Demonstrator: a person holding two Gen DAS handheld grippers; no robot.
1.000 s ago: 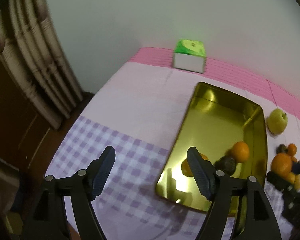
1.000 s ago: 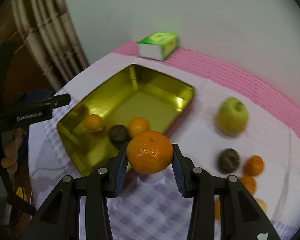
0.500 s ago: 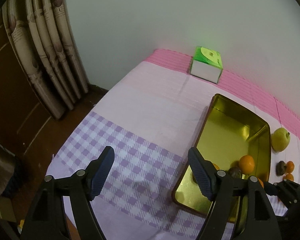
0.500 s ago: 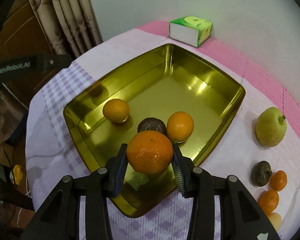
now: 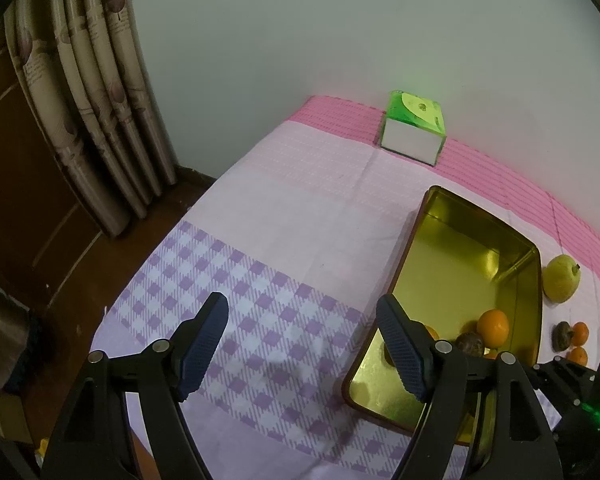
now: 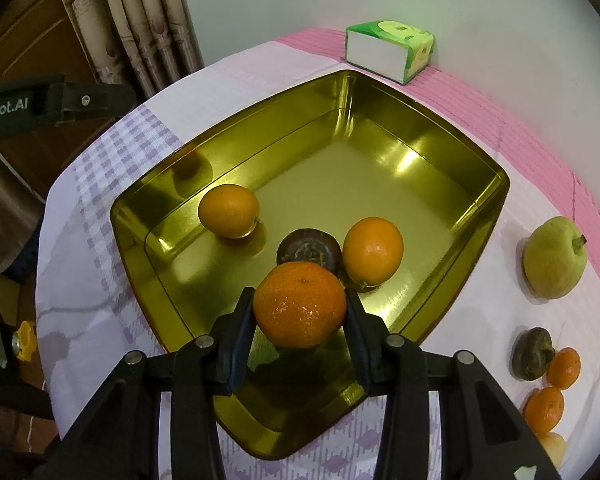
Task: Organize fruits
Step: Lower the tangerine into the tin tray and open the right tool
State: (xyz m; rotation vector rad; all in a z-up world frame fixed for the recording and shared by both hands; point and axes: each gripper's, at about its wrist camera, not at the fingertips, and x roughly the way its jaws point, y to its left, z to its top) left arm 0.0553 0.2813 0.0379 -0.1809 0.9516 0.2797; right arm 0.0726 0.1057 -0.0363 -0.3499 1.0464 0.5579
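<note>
My right gripper [image 6: 300,310] is shut on a large orange tangerine [image 6: 300,303] and holds it above the near end of the gold tin tray [image 6: 420,152]. In the tray lie two oranges [image 6: 229,210] [image 6: 373,250] and a dark brown fruit [image 6: 309,247]. Right of the tray on the cloth lie a green pear [image 6: 554,258], a dark fruit [image 6: 532,354] and small tangerines [image 6: 543,409]. My left gripper [image 5: 302,342] is open and empty over the checked cloth, left of the tray [image 5: 440,264].
A green and white tissue box [image 6: 388,50] stands at the back on the pink cloth, also in the left wrist view [image 5: 414,133]. Curtains [image 5: 92,120] and a wooden door are off the table's left edge. A pale fruit [image 6: 552,446] lies at the front right.
My right gripper has carried the tangerine from beside the tray to over its near end. My left gripper has drawn back and to the left, away from the tray.
</note>
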